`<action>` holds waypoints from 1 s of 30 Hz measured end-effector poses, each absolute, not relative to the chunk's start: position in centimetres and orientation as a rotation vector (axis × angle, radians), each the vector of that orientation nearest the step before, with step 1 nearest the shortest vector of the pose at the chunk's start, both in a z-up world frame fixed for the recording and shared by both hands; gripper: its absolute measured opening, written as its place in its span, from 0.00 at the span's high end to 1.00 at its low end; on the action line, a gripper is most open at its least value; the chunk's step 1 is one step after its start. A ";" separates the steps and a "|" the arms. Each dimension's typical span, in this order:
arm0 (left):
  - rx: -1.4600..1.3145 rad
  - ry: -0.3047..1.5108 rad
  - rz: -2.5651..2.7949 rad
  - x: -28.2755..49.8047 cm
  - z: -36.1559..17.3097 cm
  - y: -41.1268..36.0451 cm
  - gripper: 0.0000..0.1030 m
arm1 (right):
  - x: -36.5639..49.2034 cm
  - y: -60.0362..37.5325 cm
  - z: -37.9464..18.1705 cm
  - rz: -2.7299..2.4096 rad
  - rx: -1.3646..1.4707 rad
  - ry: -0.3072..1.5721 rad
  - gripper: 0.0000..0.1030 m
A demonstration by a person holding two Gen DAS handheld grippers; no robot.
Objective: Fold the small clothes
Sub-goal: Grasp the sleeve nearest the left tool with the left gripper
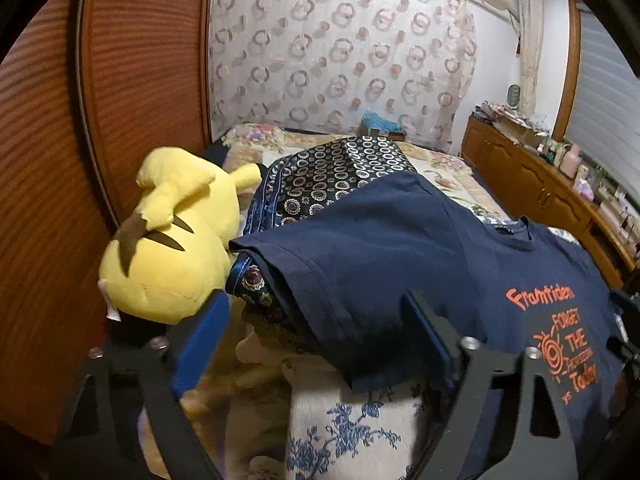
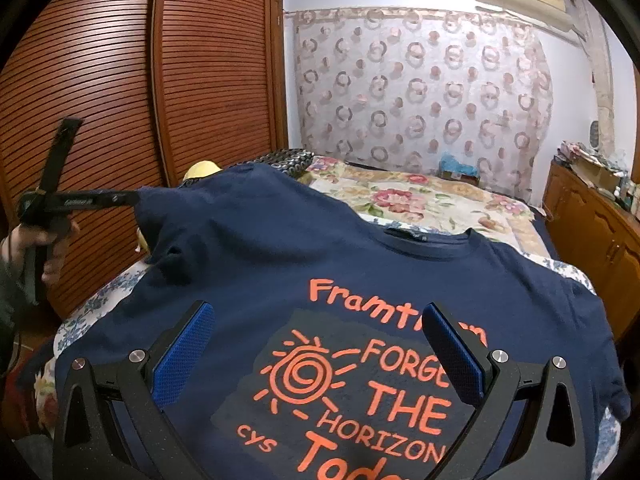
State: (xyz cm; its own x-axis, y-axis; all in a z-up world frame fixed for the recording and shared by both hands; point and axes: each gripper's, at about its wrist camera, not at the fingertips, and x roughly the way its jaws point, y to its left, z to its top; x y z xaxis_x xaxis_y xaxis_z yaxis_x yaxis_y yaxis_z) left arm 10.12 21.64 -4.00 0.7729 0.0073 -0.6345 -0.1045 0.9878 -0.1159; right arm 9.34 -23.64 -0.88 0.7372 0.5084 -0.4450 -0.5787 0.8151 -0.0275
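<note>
A navy T-shirt (image 2: 280, 240) with orange print lies spread, print up, on the bed; its left sleeve (image 1: 320, 264) drapes over a folded patterned dark cloth (image 1: 332, 172). My left gripper (image 1: 320, 320) is open, its blue pads on either side of the sleeve's lower edge, not closed on it. In the right wrist view the left gripper (image 2: 132, 198) reaches in at the shirt's left shoulder. My right gripper (image 2: 320, 344) is open and empty, hovering over the printed chest.
A yellow plush toy (image 1: 172, 240) lies left of the shirt by the wooden wardrobe (image 2: 120, 100). The floral bedspread (image 2: 420, 200) stretches behind to a patterned curtain. A wooden sideboard (image 1: 540, 188) with clutter runs along the right.
</note>
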 end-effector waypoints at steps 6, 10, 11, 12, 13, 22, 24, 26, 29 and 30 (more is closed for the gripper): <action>-0.185 0.702 0.031 10.6 -4.9 22.0 0.53 | 8.9 -23.0 -1.3 0.604 -0.169 0.438 0.00; -0.188 0.707 0.019 10.4 -5.2 22.1 0.54 | 8.6 -23.1 -1.4 0.603 -0.159 0.438 0.00; -0.189 0.708 0.015 10.4 -5.2 22.1 0.55 | 8.5 -23.1 -1.4 0.603 -0.158 0.439 0.00; -0.187 0.703 0.008 10.3 -5.2 22.1 0.59 | 8.5 -23.1 -1.5 0.603 -0.157 0.440 0.00; -0.184 0.698 0.005 10.2 -5.1 21.9 0.66 | 8.5 -23.0 -1.5 0.603 -0.156 0.440 0.00; -0.120 0.633 -0.034 9.4 -2.9 20.0 0.98 | 8.6 -23.1 -1.9 0.594 -0.148 0.450 0.00; -0.121 0.611 -0.047 9.3 -2.1 19.6 0.98 | 8.6 -23.1 -2.0 0.590 -0.143 0.451 0.00; -0.118 0.594 -0.066 9.4 -1.2 18.8 0.98 | 8.7 -23.3 -2.0 0.588 -0.140 0.450 0.00; -0.101 0.564 -0.092 10.0 0.5 17.2 0.98 | 8.8 -23.4 -1.8 0.581 -0.133 0.446 0.00; -0.095 0.558 -0.103 10.2 0.9 16.6 0.98 | 8.7 -23.4 -1.8 0.578 -0.129 0.444 0.00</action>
State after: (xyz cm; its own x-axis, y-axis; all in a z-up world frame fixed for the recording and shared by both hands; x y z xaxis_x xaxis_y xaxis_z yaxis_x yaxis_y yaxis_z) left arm 10.22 16.62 0.92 0.8435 -0.1228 -0.5229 0.0711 0.9905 -0.1179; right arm 8.70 -23.43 -1.77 0.7461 0.4995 -0.4403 -0.5543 0.8323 0.0050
